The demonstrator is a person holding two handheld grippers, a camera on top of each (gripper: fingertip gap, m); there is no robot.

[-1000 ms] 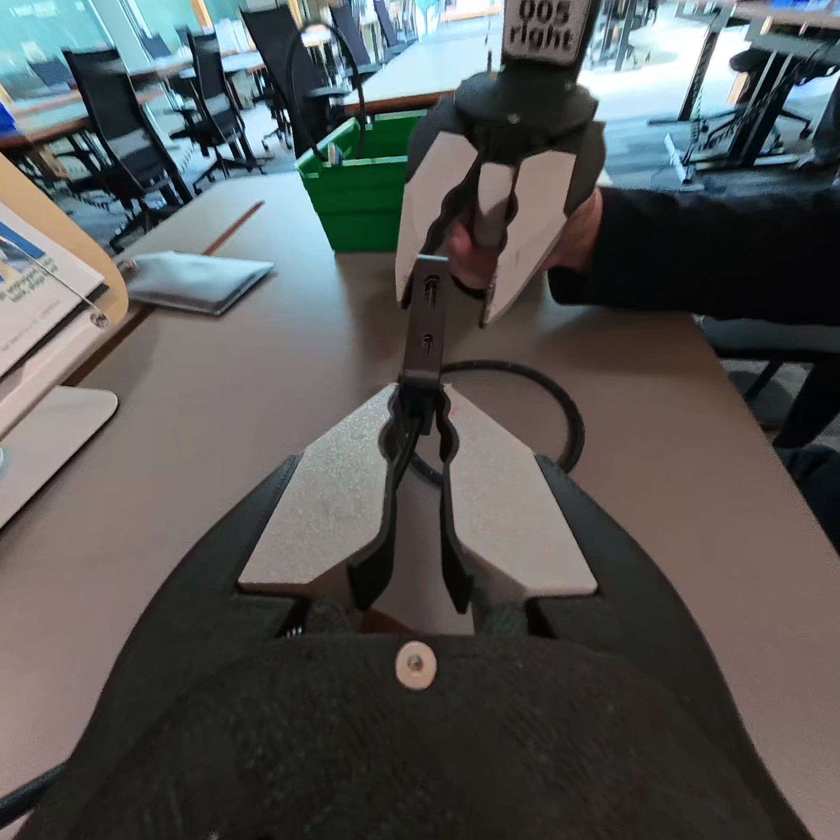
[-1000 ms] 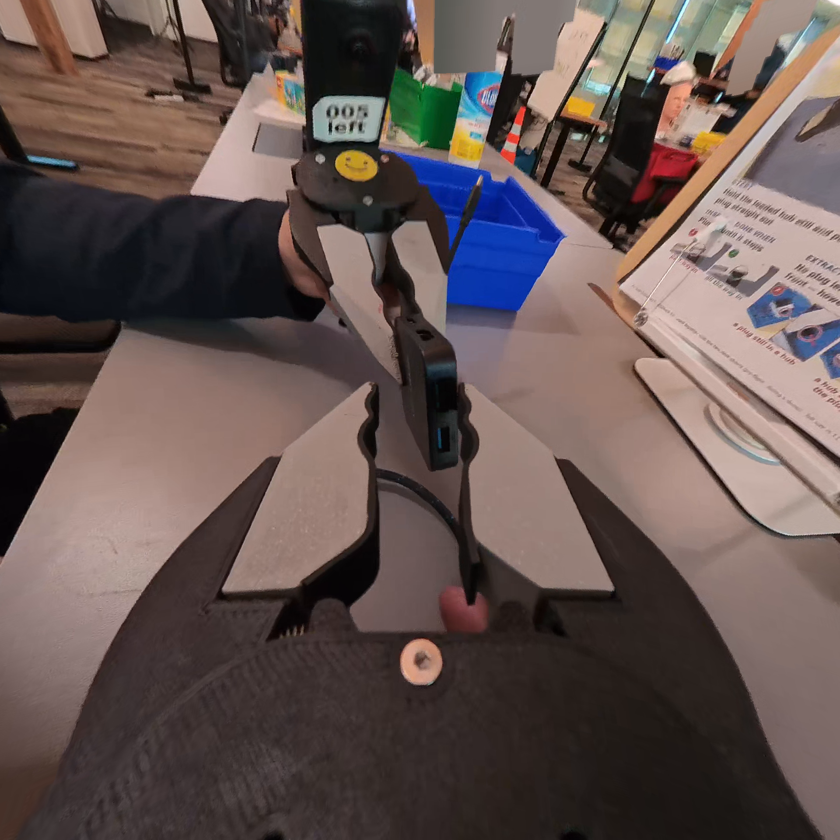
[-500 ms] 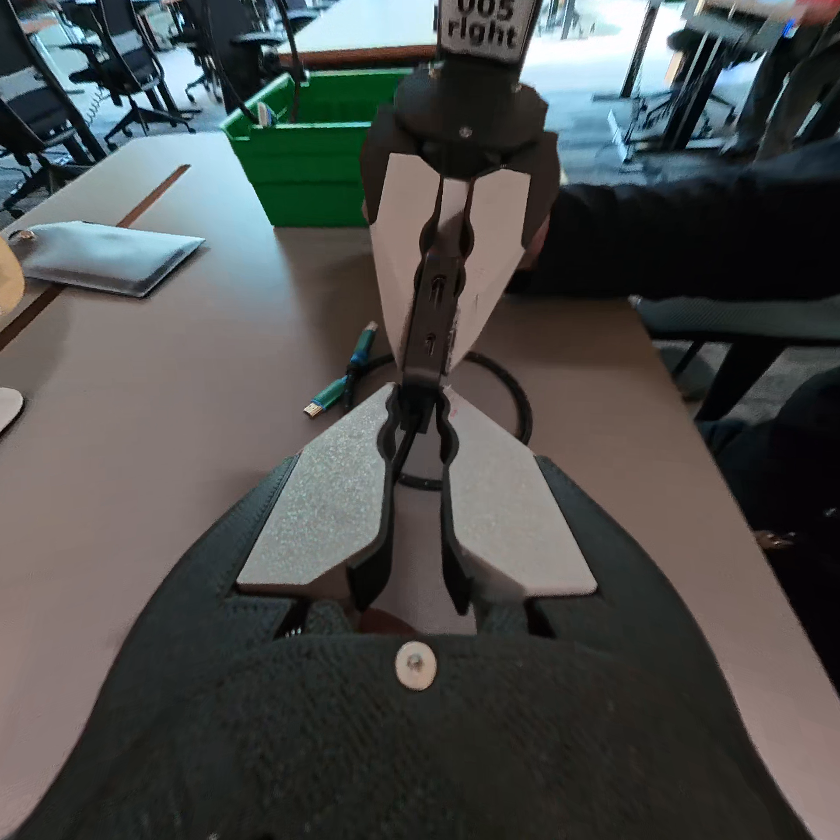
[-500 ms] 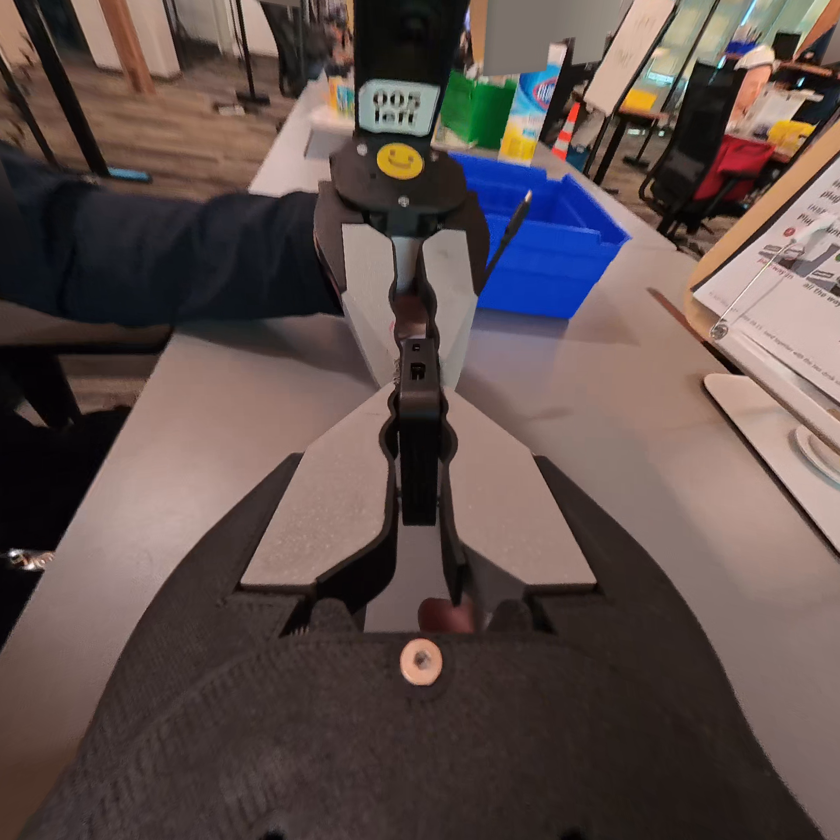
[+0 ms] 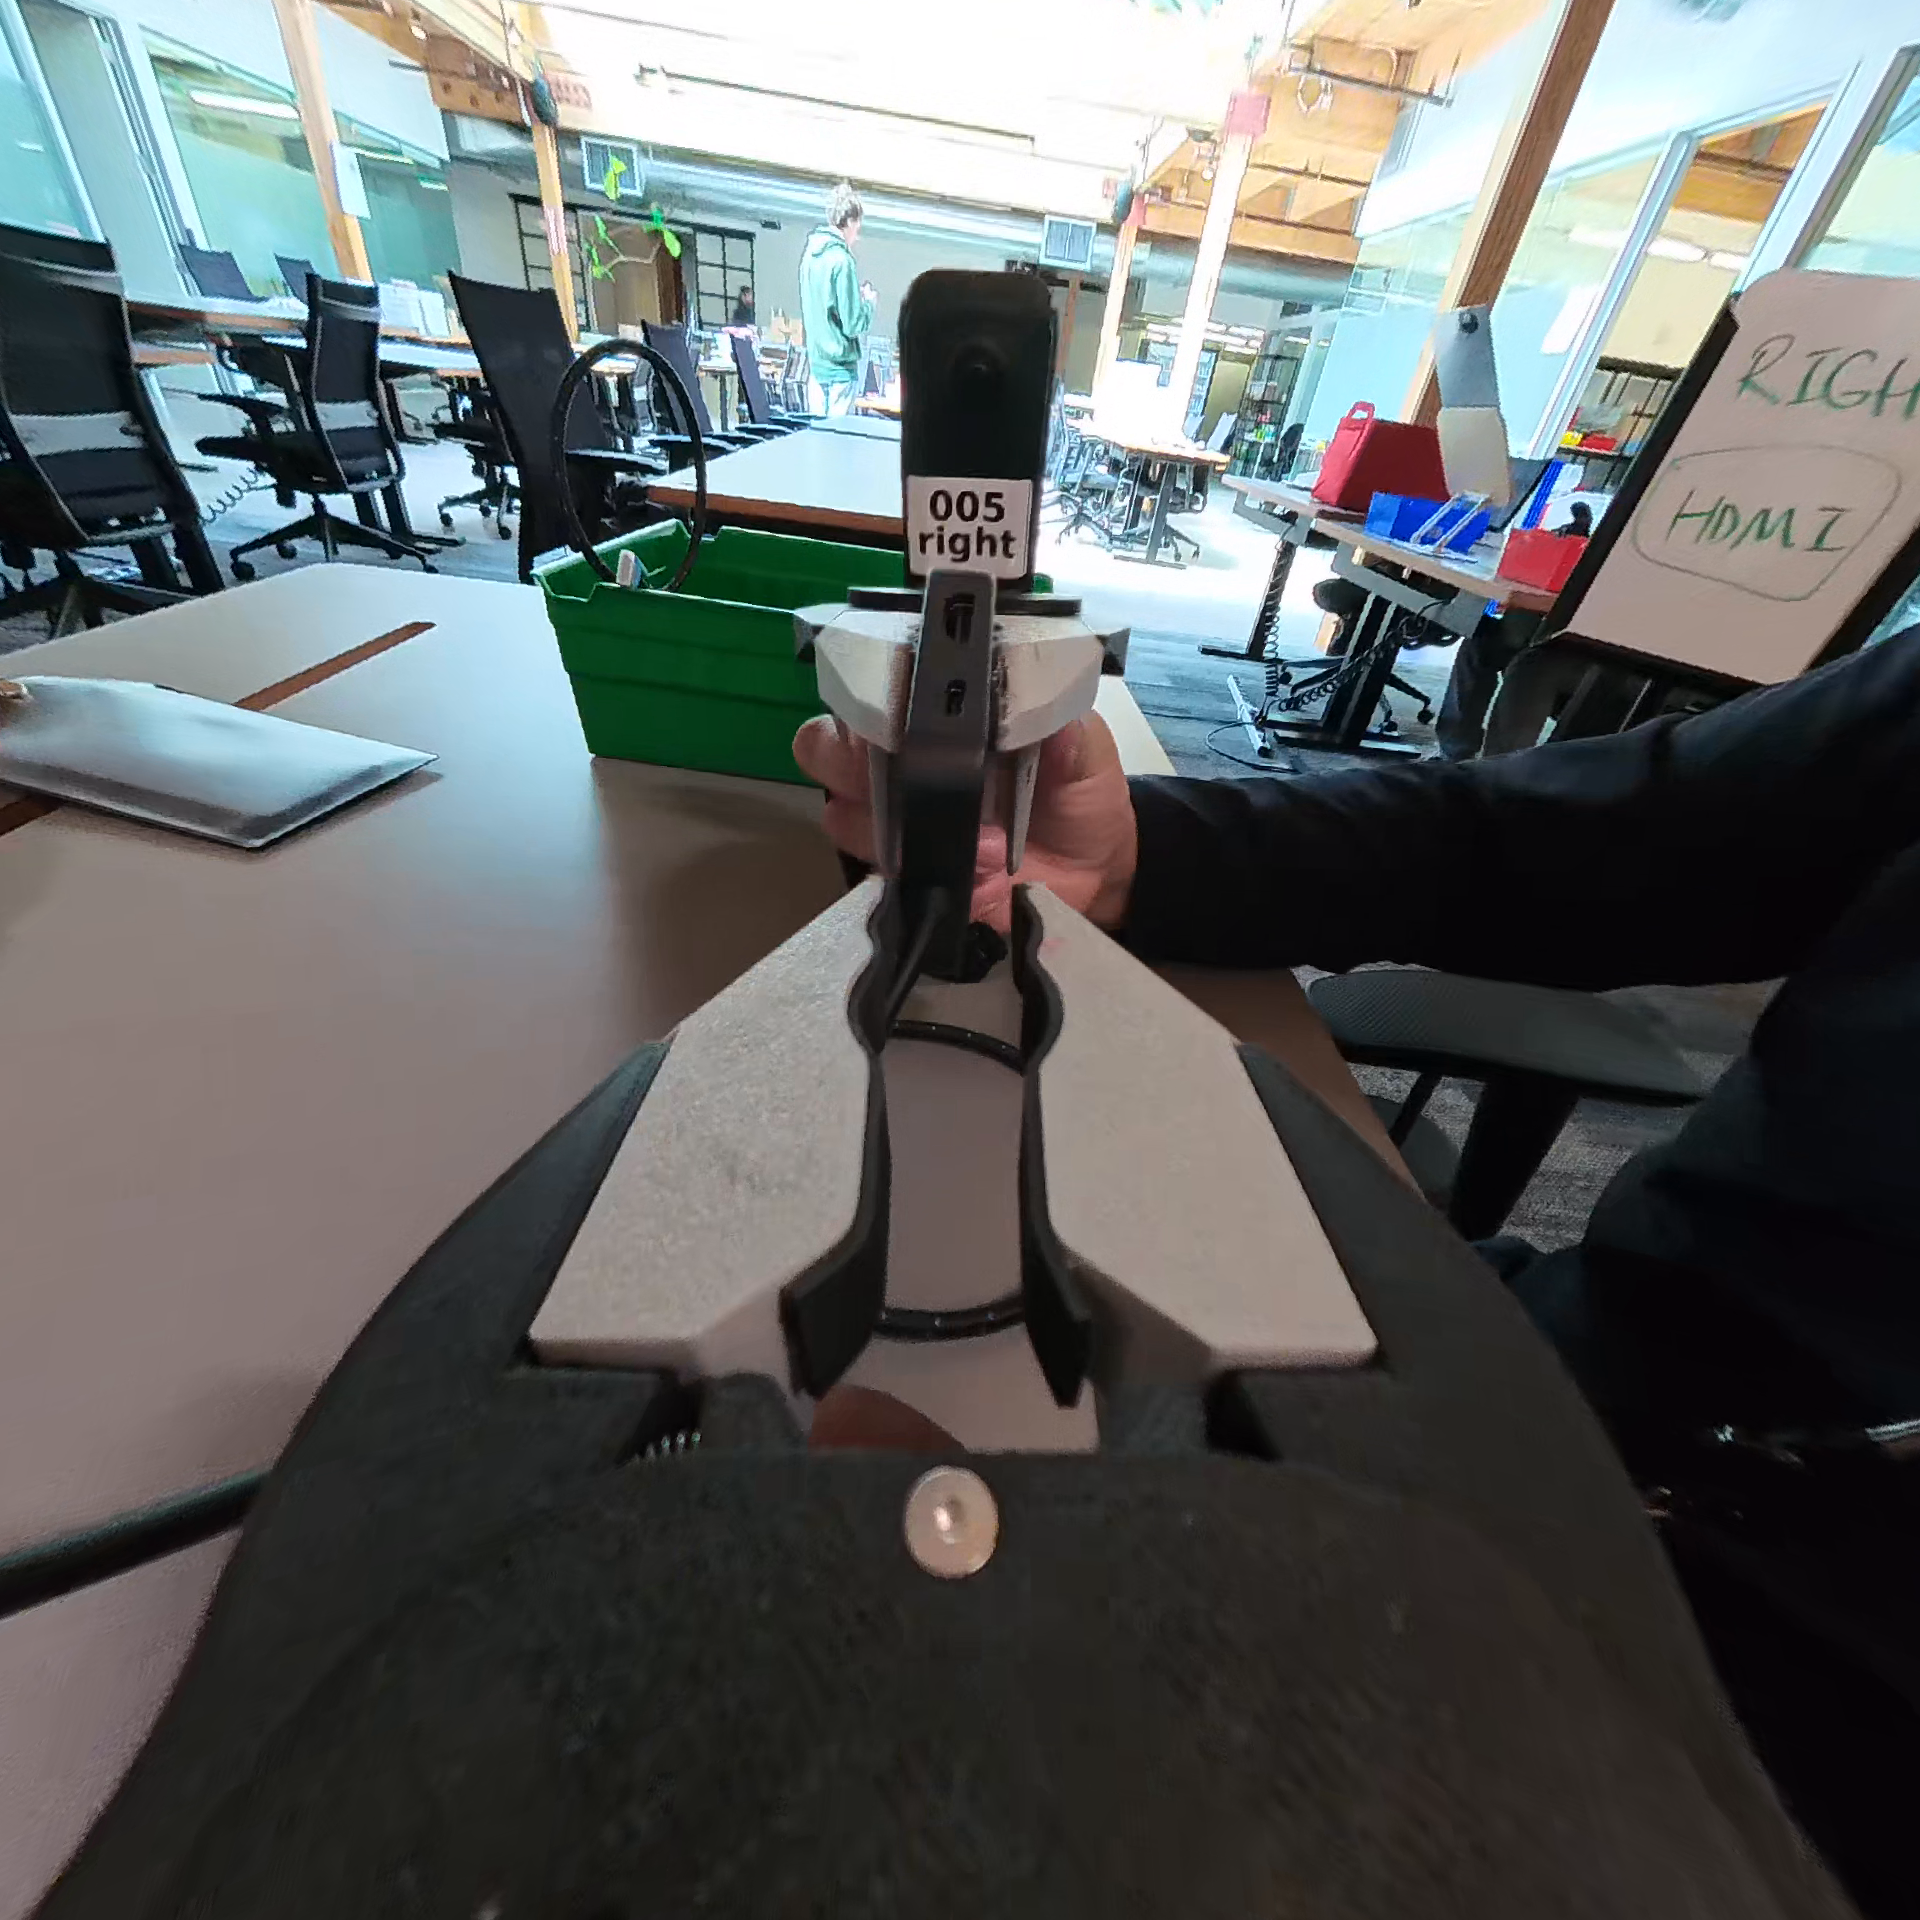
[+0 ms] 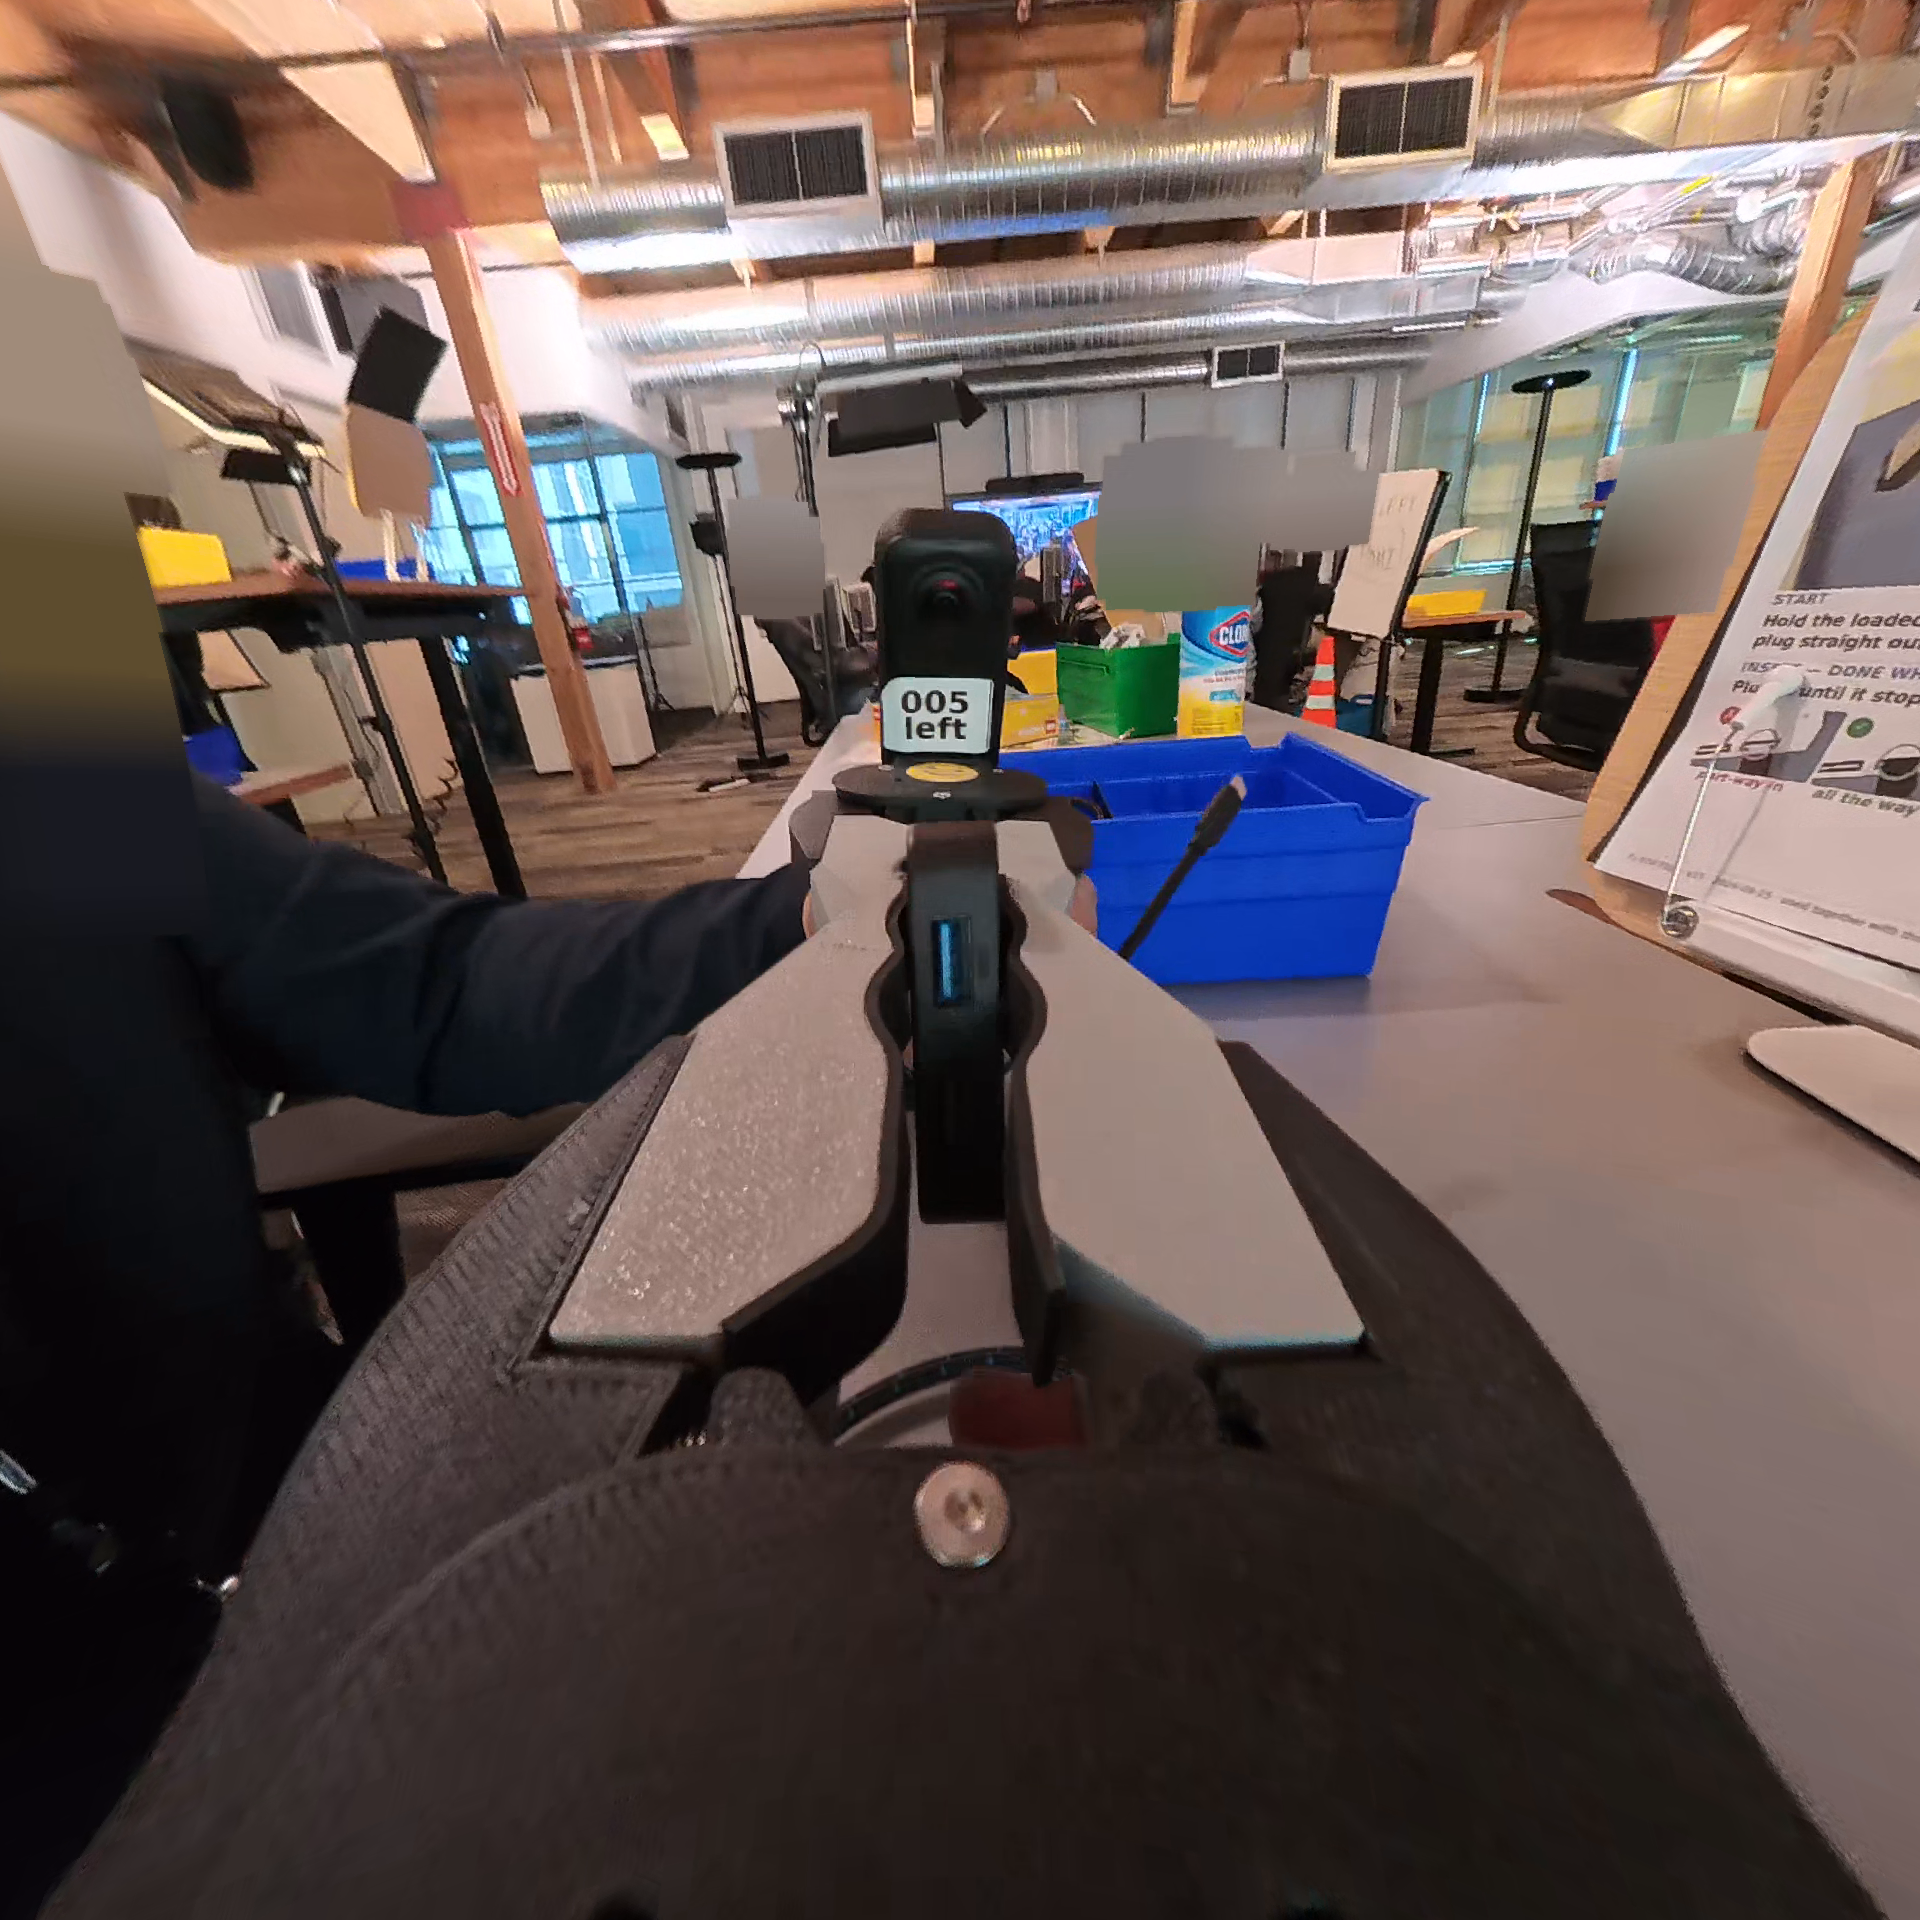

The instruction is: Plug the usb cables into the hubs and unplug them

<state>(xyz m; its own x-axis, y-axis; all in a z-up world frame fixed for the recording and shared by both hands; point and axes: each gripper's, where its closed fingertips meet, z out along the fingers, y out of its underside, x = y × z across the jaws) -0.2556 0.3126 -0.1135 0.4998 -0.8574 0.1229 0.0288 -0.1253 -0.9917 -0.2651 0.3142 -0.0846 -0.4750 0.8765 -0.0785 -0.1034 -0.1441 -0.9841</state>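
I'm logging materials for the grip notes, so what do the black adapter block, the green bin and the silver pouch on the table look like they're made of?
Adapter block: looks like hard matte plastic, dull black with moulded edges and a blue port; the right gripper is clamped on it.
Green bin: likely rigid moulded plastic, smooth with a slight gloss and stepped walls.
Silver pouch: looks like metallised film, flat with a soft metallic sheen; possibly foil.

L gripper sat w/ fingers slightly apart around a black cable, opposite the R gripper clamping a dark hub, green bin behind.
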